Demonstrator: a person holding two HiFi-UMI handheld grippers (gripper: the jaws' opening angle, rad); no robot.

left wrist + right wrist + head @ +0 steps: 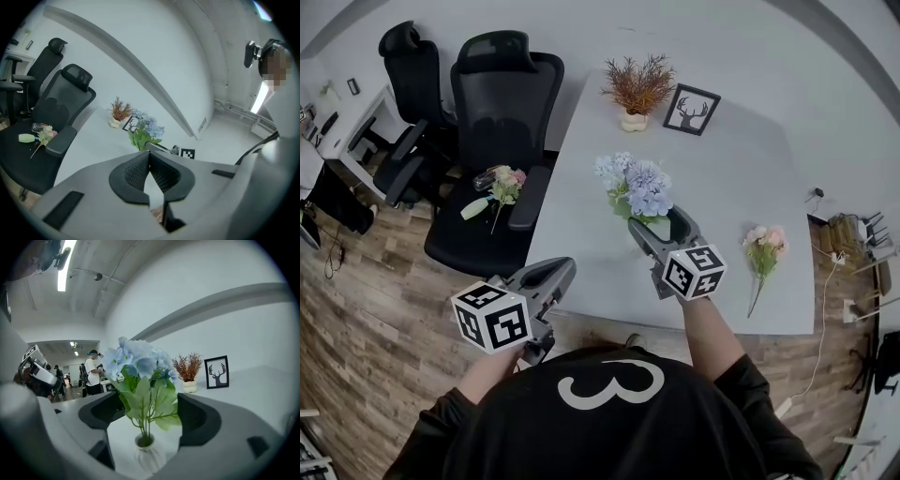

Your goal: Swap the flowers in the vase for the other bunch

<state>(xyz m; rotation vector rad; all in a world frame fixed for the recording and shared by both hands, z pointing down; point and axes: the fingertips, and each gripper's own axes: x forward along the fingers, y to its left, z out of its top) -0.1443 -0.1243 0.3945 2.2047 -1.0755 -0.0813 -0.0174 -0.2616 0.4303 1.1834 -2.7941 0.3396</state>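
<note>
Gripping state, right gripper (150, 420): released; spread wide to either side of the green stems just above the mouth of the vase (146, 459), pressing on nothing.
Gripping state, left gripper (150, 171): clenched tip to tip, empty, held back by the near corner of the table (722, 169).
Task item, location: blue flowers (136, 363) upright in the vase, mid-table; pink bunch (765, 242) flat on the table to the right, well apart; a further bunch (502, 186) on the seat of the office chair (502, 103).
Step in hand (judged): closing on the stems to lift out the blue flowers.
Risk, tipping: likely with a low grip at the vase neck or a sideways pull; narrow vase under a top-heavy head.
Risk, vase lifting: possible with a tight fit of stems in the small mouth and no steadying of the base.
Risk, slipping or crushing: thin stems and broad leaves between wide pads; uneven catch probable.
Materials: vase white, faintly ribbed, glossy, ceramic-looking; petals and leaves matte, fabric-like; pads dark, finely textured; table smooth, matte white.
Shapes: vase rounded with a pinched neck; flower head domed and clustered; stems slender, splayed.
</note>
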